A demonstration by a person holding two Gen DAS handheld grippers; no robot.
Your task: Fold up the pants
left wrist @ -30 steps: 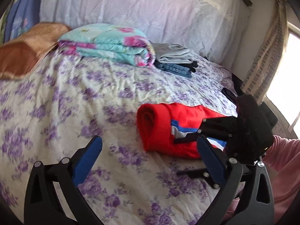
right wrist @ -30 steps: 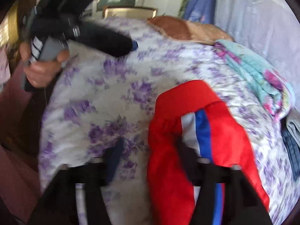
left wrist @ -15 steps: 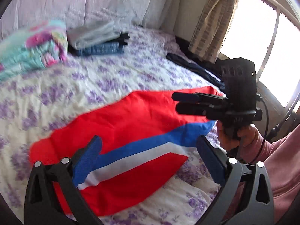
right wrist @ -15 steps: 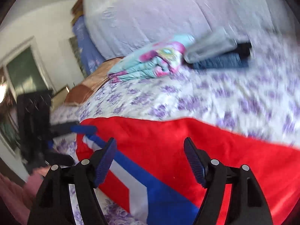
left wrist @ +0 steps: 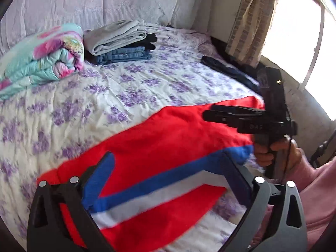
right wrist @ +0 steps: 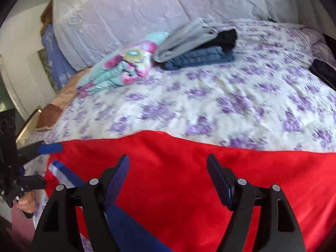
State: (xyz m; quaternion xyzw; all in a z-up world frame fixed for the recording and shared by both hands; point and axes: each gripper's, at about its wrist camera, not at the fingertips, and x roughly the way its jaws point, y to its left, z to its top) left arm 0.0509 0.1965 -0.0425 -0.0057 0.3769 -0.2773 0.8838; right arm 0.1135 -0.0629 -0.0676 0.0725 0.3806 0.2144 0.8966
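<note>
Red pants (left wrist: 159, 145) with a blue and white side stripe lie spread flat on the flowered bedsheet, and also show in the right wrist view (right wrist: 189, 176). My left gripper (left wrist: 168, 163) is open and empty just above the striped part. My right gripper (right wrist: 168, 168) is open and empty over the red cloth; it also shows in the left wrist view (left wrist: 231, 116) near the pants' far right end. The left gripper shows in the right wrist view (right wrist: 40, 163) at the pants' left end.
A folded flowered quilt (left wrist: 42, 56) and a stack of folded grey, black and denim clothes (left wrist: 121, 42) lie at the back of the bed. A dark garment (left wrist: 226, 71) lies at the bed's right edge by the curtain (left wrist: 252, 21) and window.
A second ago the pants lay as a small folded bundle; now they lie spread out long. Both grippers have swung to new views and stay open.
</note>
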